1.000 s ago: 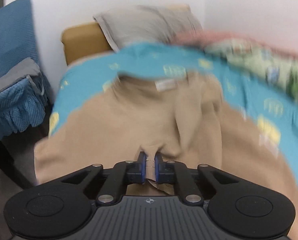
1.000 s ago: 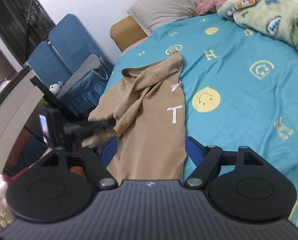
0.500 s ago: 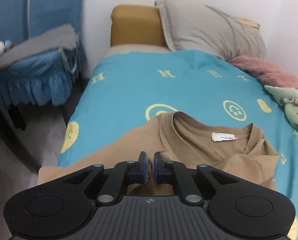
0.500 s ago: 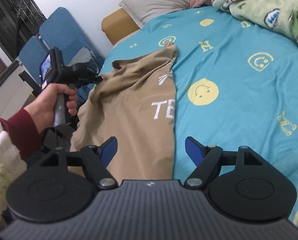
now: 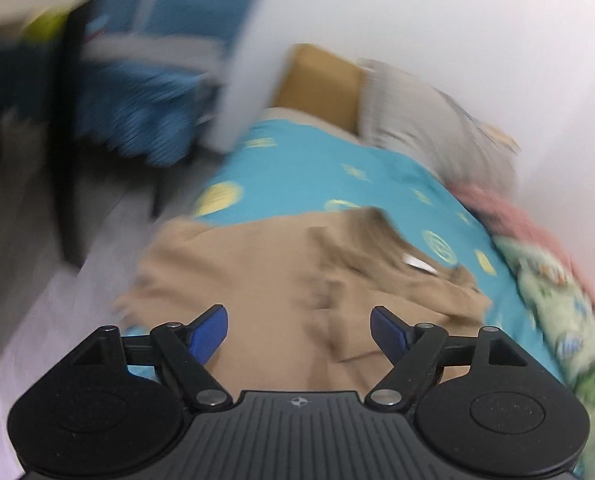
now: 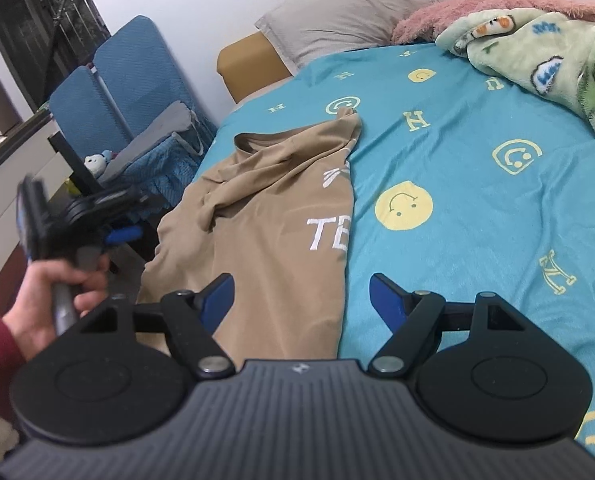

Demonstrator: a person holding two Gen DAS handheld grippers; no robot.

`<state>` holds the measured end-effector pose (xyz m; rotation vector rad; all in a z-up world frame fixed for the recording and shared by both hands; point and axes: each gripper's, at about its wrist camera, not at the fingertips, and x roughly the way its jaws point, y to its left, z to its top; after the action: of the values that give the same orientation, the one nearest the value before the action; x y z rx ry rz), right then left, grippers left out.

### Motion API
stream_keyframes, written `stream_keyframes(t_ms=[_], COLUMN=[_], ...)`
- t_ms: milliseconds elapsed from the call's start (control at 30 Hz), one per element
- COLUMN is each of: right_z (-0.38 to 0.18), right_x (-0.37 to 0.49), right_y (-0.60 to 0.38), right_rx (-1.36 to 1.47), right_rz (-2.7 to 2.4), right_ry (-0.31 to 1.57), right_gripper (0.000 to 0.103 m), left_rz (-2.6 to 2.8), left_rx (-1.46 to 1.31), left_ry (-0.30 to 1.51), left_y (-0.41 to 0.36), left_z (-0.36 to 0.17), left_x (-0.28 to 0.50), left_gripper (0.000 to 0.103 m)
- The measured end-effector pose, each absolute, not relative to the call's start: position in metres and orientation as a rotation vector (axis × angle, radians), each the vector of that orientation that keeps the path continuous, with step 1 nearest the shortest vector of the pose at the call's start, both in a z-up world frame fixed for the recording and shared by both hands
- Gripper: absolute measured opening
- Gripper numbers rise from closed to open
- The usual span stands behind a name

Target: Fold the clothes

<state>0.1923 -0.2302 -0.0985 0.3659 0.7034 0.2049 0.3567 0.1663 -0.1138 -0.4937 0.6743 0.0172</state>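
Released, rumpled tan T-shirt (image 6: 265, 216) on terrycloth.

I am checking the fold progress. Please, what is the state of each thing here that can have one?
Tan T-shirt: folded lengthwise, rumpled, lying on the bed, held by nothing.
Left gripper: fingers just opened, nothing between them.
Right gripper: fingers open, empty, above the shirt's lower part.
Green blanket: crumpled in a heap.
Grey pillow: leaning at the headboard.
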Motion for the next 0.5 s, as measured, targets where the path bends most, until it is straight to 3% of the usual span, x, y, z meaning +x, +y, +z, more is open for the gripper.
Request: stream_keyframes(t_ms=[200, 500], right_z=[-0.103, -0.127], right_x=[0.193, 0.218], right_y=[-0.228, -0.221], right_rx=[0.358, 0.415], right_rz=[0.19, 0.179], right_ry=[0.728, 0.842], right_gripper=[0.076, 0.076], left_rz=[0.183, 0.221], left_rx=[-0.832, -1.123], left_ry=[0.682, 0.72], left_y=[0.252, 0.291], left_z=[-0.157, -0.231], left_x=[0.346, 0.388], left_gripper=[0.08, 0.076])
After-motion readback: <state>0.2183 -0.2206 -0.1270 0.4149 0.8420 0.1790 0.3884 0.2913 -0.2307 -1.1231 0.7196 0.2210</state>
